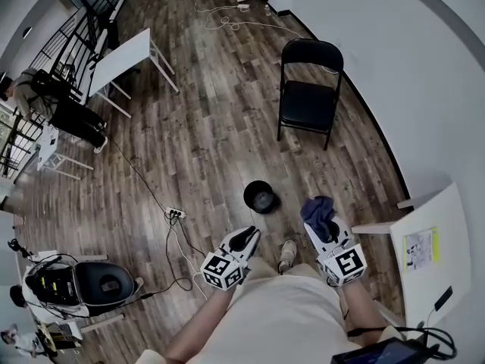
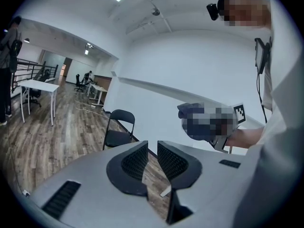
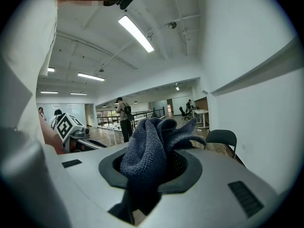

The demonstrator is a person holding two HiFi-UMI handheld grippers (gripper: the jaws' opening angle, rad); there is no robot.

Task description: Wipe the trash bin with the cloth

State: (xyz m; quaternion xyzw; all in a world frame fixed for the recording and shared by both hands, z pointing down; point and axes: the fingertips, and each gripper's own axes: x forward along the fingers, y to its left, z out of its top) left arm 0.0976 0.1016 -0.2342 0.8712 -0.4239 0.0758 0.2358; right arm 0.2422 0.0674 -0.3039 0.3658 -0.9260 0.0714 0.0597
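While the right gripper (image 1: 324, 224) is clamped on the bunched cloth (image 1: 318, 211), the left gripper (image 1: 247, 238) holds nothing, its jaws slightly apart. The bin (image 1: 261, 196) stands upright on the floor (image 1: 204, 142), ahead and left of the cloth. It seems nearer the left gripper, though the steep view blurs heights. I judge the cloth must go forward, left and down.
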